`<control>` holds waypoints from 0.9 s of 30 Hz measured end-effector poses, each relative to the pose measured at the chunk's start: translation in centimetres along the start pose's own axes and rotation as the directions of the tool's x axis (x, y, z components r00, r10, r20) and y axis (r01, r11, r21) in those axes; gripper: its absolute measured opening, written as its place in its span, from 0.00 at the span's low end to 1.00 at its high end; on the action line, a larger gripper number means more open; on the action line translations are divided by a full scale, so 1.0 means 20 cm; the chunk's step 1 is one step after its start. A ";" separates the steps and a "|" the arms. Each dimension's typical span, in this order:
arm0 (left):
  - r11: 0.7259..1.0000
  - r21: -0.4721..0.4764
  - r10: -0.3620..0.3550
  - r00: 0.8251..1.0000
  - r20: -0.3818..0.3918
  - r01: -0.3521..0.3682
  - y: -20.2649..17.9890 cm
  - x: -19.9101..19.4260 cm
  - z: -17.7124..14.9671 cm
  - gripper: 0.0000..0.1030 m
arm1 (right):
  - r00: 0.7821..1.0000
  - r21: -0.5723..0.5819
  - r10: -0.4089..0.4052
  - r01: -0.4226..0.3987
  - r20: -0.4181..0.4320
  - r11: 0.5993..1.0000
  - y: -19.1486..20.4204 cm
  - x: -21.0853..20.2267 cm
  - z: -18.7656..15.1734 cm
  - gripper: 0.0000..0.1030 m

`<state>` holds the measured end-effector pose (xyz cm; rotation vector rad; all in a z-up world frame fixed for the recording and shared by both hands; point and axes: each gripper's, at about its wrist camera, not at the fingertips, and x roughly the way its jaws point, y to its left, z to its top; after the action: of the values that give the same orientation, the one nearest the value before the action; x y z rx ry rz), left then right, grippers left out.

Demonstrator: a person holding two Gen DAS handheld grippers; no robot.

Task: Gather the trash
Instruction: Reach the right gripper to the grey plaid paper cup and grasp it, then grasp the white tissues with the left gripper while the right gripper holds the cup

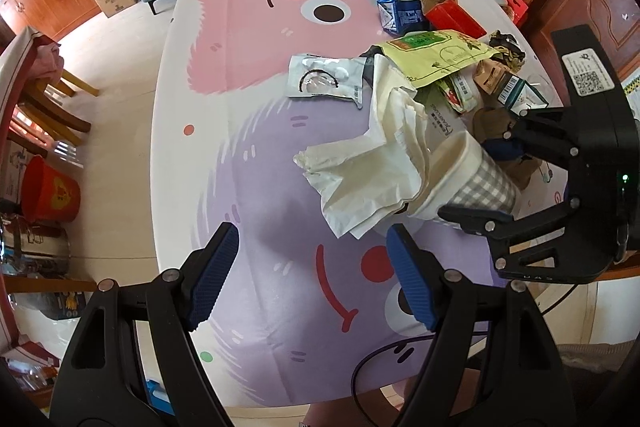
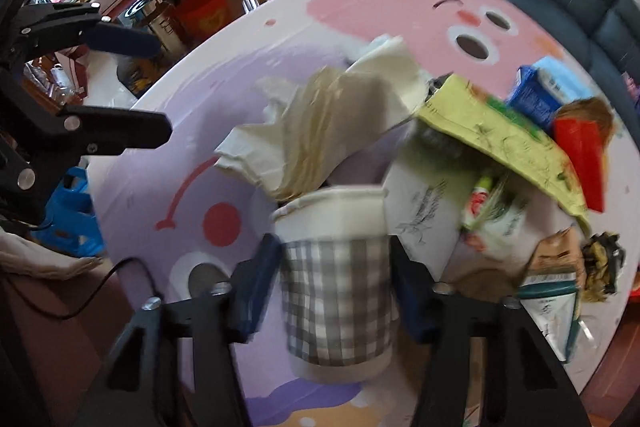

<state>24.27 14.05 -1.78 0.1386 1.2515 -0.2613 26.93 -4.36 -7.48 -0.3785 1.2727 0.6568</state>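
There, your right gripper (image 2: 334, 283) was pinching the checked paper cup (image 2: 336, 291) from both sides, jaws pressed against its walls. Crumpled cream paper (image 2: 320, 123) stuck out of the cup's mouth and hung over the purple part of the table (image 1: 248, 163). Your left gripper (image 1: 310, 275) had its jaws spread wide with nothing between them, poised above open tablecloth near the table's near edge. The right fingertip (image 1: 400, 239) of that gripper sat just beside the hanging paper. All the other trash crowded the right side: a yellow bag (image 1: 440, 55) leaning over the paper, a silver wrapper (image 1: 326, 79) lying flat beside it, then a blue packet (image 1: 400, 13) and a red box (image 1: 454, 19) farther back. The pink far half and the left side lay bare.
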 end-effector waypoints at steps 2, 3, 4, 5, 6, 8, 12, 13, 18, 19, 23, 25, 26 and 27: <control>1.000 0.005 -0.003 1.000 -0.002 0.003 0.00 0.00 0.01 0.72 | 1.000 0.012 0.008 -0.008 0.004 1.000 0.01 -0.01 -0.02 0.43; 1.000 0.006 -0.006 1.000 -0.003 0.006 0.00 0.01 0.01 0.72 | 1.000 0.028 0.013 -0.013 0.000 1.000 0.01 -0.02 -0.03 0.39; 1.000 0.005 -0.013 1.000 -0.005 0.013 0.00 0.01 0.02 0.72 | 1.000 0.053 0.011 -0.011 -0.001 0.999 -0.01 -0.04 -0.05 0.38; 1.000 0.005 -0.018 1.000 -0.005 0.018 0.00 0.01 0.03 0.72 | 1.000 0.075 0.008 -0.008 0.003 0.997 -0.01 -0.05 -0.06 0.37; 1.000 0.006 -0.026 1.000 -0.005 0.026 0.00 0.01 0.04 0.72 | 1.000 0.111 0.006 -0.008 0.012 0.994 -0.03 -0.07 -0.08 0.36; 0.999 0.012 -0.044 0.999 -0.007 0.044 -0.01 0.02 0.07 0.72 | 1.000 0.181 -0.002 -0.003 0.027 0.983 -0.07 -0.12 -0.11 0.35; 0.996 0.048 -0.069 0.998 -0.012 0.069 -0.08 0.04 0.13 0.72 | 0.995 0.354 -0.058 0.026 0.080 0.935 -0.13 -0.25 -0.18 0.33; 0.996 0.061 -0.071 0.997 -0.015 0.072 -0.10 0.05 0.15 0.72 | 0.993 0.393 -0.082 0.042 0.086 0.918 -0.13 -0.28 -0.21 0.32; 0.990 0.100 -0.095 0.994 -0.045 0.100 -0.19 0.13 0.24 0.72 | 0.980 0.566 -0.169 0.078 0.109 0.820 -0.17 -0.39 -0.31 0.30; 0.989 0.102 -0.099 0.994 -0.051 0.104 -0.20 0.14 0.26 0.72 | 0.978 0.590 -0.178 0.080 0.111 0.804 -0.18 -0.41 -0.32 0.30; 0.987 0.092 -0.127 0.989 -0.082 0.134 -0.22 0.21 0.32 0.72 | 0.971 0.673 -0.212 0.081 0.115 0.735 -0.21 -0.46 -0.36 0.30; 0.985 0.088 -0.141 0.985 -0.101 0.150 -0.23 0.25 0.34 0.70 | 0.969 0.698 -0.223 0.087 0.106 0.710 -0.19 -0.46 -0.37 0.29; 0.984 0.084 -0.150 0.982 -0.112 0.159 -0.23 0.27 0.35 0.63 | 0.968 0.706 -0.231 0.094 0.101 0.702 -0.19 -0.45 -0.37 0.29; 0.982 0.080 -0.159 0.979 -0.126 0.170 -0.23 0.29 0.36 0.44 | 0.966 0.712 -0.238 0.101 0.095 0.695 -0.18 -0.46 -0.39 0.28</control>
<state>31.26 7.16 -4.82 0.1300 1.3723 -0.4597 22.11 -14.05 -1.08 0.2032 1.1958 0.0026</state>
